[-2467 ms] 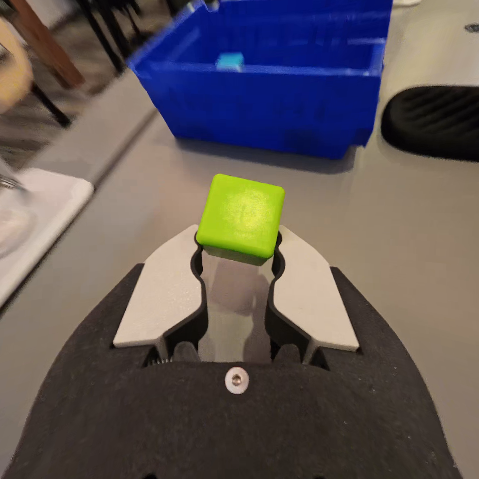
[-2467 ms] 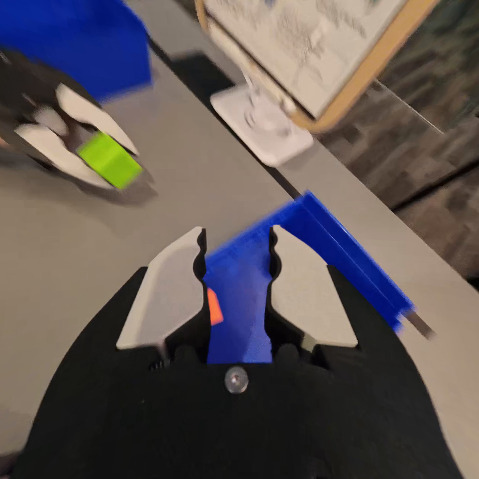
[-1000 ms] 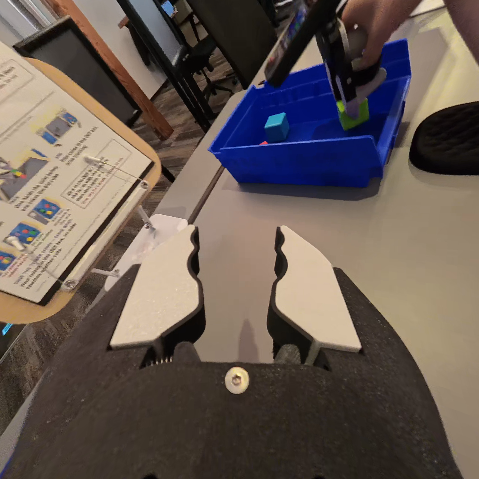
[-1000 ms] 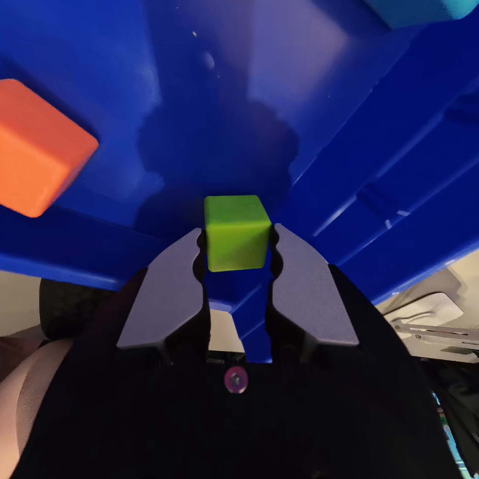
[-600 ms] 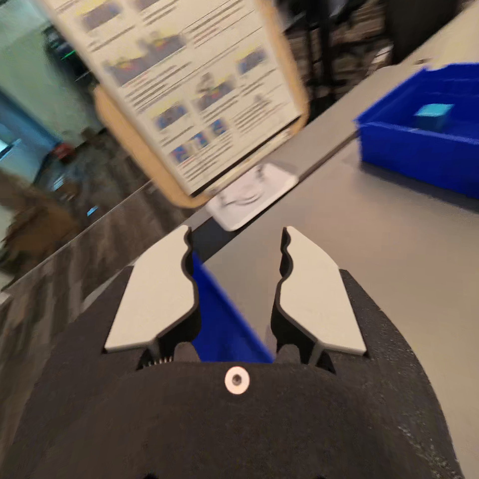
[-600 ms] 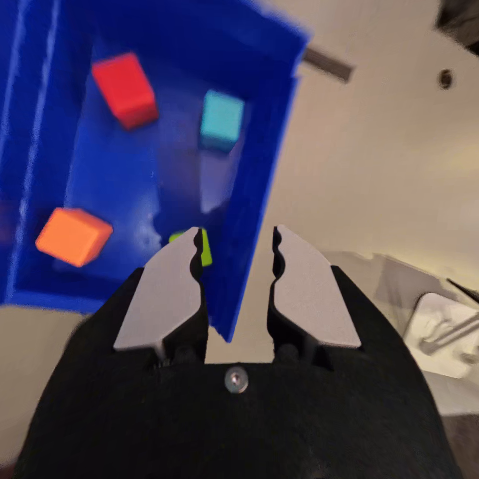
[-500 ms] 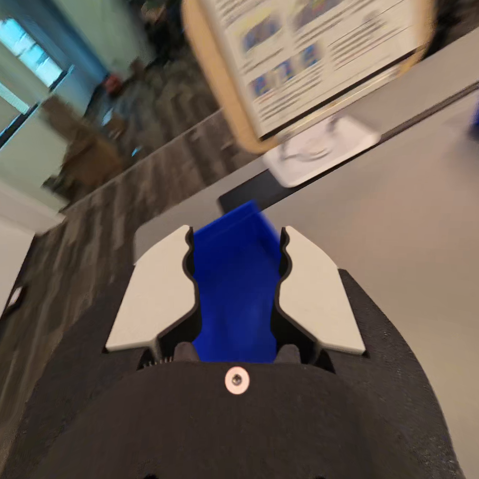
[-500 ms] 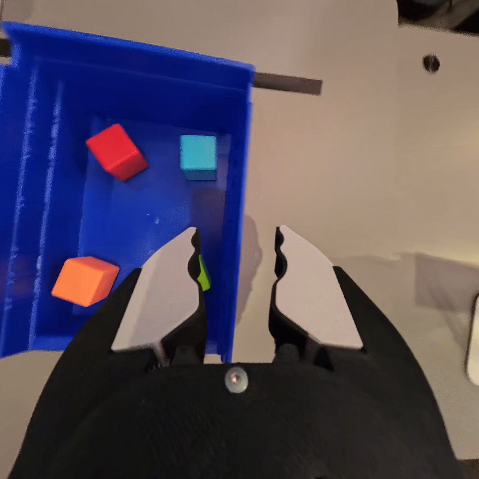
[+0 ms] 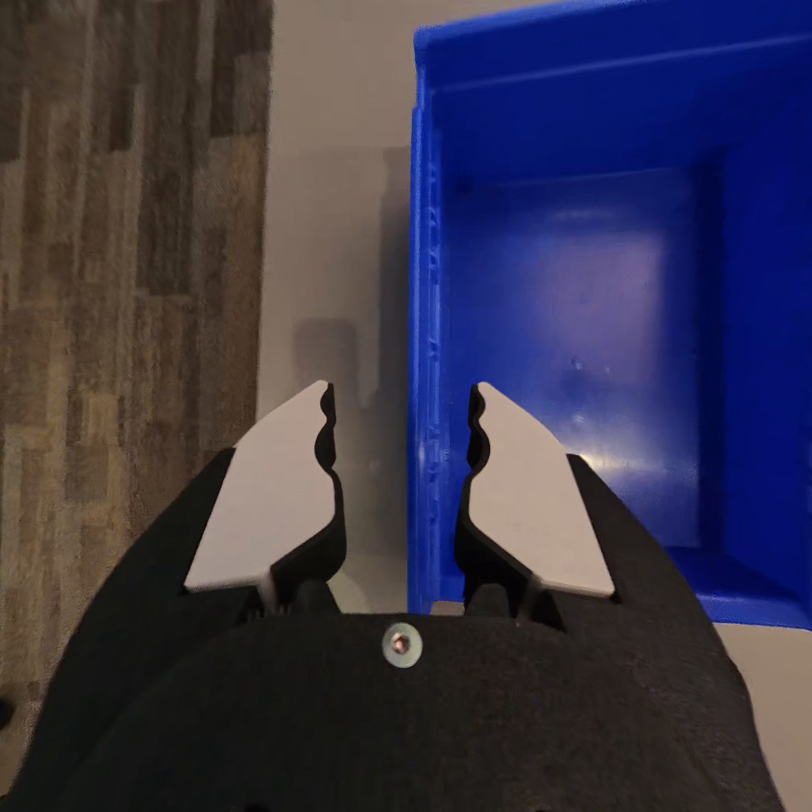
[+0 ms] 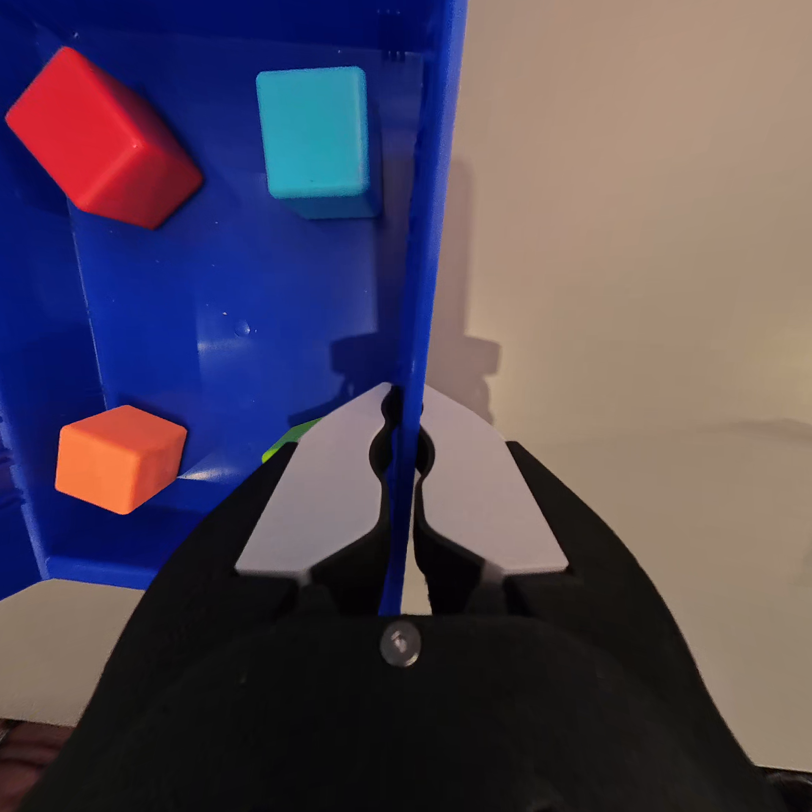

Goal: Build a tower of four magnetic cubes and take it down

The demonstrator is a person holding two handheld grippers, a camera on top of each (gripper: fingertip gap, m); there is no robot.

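The side wall of the blue plastic bin (image 10: 433, 219) is pinched by the right gripper (image 10: 404, 391); four coloured cubes (image 10: 314, 132) lie scattered inside. The left gripper (image 9: 402, 389) is held agape, empty, astride the second blue bin (image 9: 424, 307) wall.

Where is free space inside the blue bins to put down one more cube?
The bin under the left tool shows a bare floor. In the other bin, the middle between the red cube, teal cube and orange cube is free. Its near corner is crowded: the right tool pinches the wall beside the green cube.

Blue bin (image 9: 615, 110) on grey table (image 9: 334, 110); wood-pattern floor (image 9: 123, 263) beside.
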